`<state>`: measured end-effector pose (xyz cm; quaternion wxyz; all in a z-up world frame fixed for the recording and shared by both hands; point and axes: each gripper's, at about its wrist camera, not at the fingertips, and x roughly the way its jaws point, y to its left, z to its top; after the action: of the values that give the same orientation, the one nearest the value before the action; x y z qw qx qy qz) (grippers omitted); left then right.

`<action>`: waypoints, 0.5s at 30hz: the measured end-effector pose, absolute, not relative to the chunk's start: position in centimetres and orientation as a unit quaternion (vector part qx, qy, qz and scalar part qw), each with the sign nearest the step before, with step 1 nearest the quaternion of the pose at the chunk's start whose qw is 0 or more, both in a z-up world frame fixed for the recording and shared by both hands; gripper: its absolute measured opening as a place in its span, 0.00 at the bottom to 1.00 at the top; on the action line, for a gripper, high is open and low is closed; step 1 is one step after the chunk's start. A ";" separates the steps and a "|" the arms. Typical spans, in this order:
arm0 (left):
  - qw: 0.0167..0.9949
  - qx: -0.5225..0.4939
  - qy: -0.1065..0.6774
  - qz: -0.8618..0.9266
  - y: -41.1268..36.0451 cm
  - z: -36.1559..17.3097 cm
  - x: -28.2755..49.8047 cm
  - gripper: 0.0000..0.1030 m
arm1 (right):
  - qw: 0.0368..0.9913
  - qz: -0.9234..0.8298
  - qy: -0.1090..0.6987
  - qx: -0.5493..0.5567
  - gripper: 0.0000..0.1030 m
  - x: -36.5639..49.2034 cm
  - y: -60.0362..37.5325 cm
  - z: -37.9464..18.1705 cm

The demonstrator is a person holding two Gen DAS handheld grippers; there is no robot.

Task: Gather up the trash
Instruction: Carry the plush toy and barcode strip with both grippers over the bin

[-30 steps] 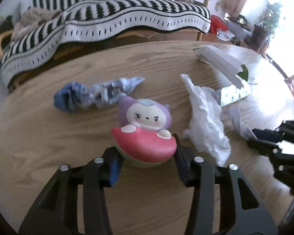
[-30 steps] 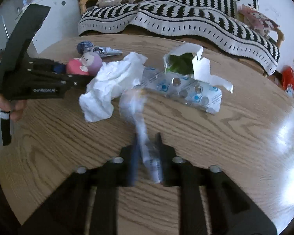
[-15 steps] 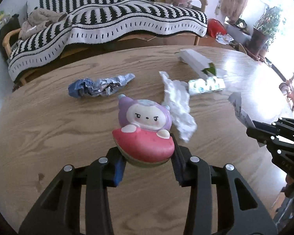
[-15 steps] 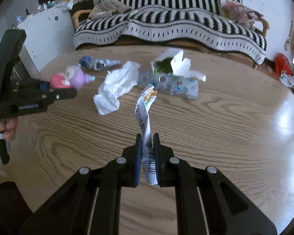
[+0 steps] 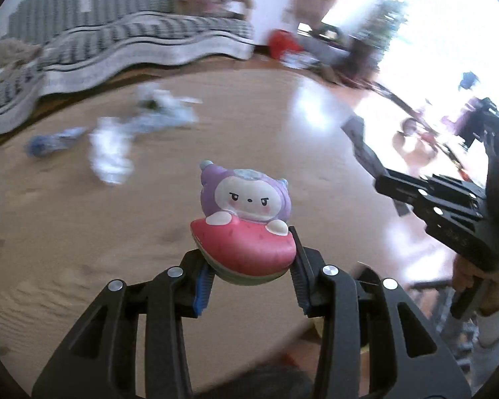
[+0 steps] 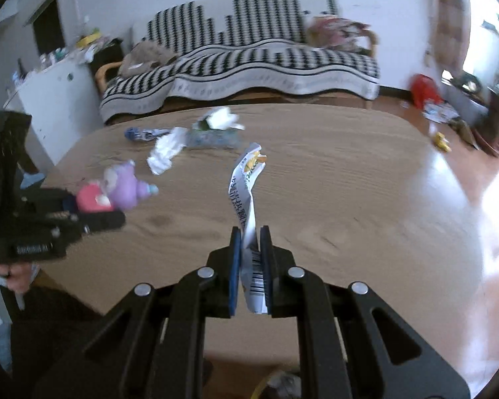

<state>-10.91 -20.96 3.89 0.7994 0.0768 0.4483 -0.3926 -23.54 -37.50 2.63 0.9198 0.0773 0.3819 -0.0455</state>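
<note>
A round wooden table [image 6: 332,179] with a visible grain filled the middle of both views, its far right part washed out by glare from a bright window at about two o'clock. Behind it, at twelve o'clock, a sofa [image 6: 249,63] draped in a black-and-white striped blanket was set against a white wall, and a white cabinet [image 6: 55,94] stood at ten o'clock. A red object [image 6: 422,88] was seen on the floor at one o'clock.

A squishy toy [image 5: 244,222], purple over a pink base, was pinched between the pads of the left gripper [image 5: 249,271] above the tabletop. A crumpled wrapper [image 6: 248,199] with a barcode was clamped upright by the nearly closed right gripper [image 6: 251,256]. Left on the table toward eleven o'clock were a white tissue [image 6: 166,153], a torn packet [image 6: 216,133] and a blue twisted wrapper [image 6: 139,133], lying close together.
</note>
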 end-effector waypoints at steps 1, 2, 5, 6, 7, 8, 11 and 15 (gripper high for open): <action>0.792 0.083 0.448 -0.406 -22.3 3.7 -12.7 0.38 | 0.918 -0.057 0.383 0.079 0.12 -25.1 -38.2 2.6; 0.785 0.088 0.450 -0.417 -23.4 3.4 -14.3 0.38 | 0.917 -0.067 0.386 0.081 0.12 -26.5 -38.8 2.5; 0.761 0.100 0.461 -0.445 -26.2 2.2 -18.3 0.38 | 0.908 -0.100 0.394 0.099 0.12 -31.3 -40.8 1.5; 0.754 0.107 0.463 -0.453 -27.1 1.9 -19.6 0.38 | 0.905 -0.108 0.395 0.112 0.12 -33.2 -41.6 1.0; 0.749 0.113 0.464 -0.460 -27.8 1.6 -20.8 0.38 | 0.903 -0.112 0.396 0.125 0.12 -34.6 -42.2 0.7; 0.743 0.118 0.466 -0.466 -28.5 1.3 -21.9 0.38 | 0.900 -0.116 0.396 0.137 0.12 -35.8 -42.7 0.2; 0.727 0.128 0.477 -0.478 -30.1 -0.1 -24.5 0.38 | 0.888 -0.133 0.410 0.160 0.12 -38.8 -43.8 -1.9; 0.715 0.140 0.492 -0.477 -31.8 -2.9 -26.8 0.38 | 0.867 -0.149 0.432 0.197 0.12 -41.2 -44.8 -5.9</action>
<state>-26.77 -31.83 -2.91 0.7147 0.1401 0.4918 -0.4772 -41.23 -44.76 -5.89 0.8673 0.1970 0.4322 -0.1489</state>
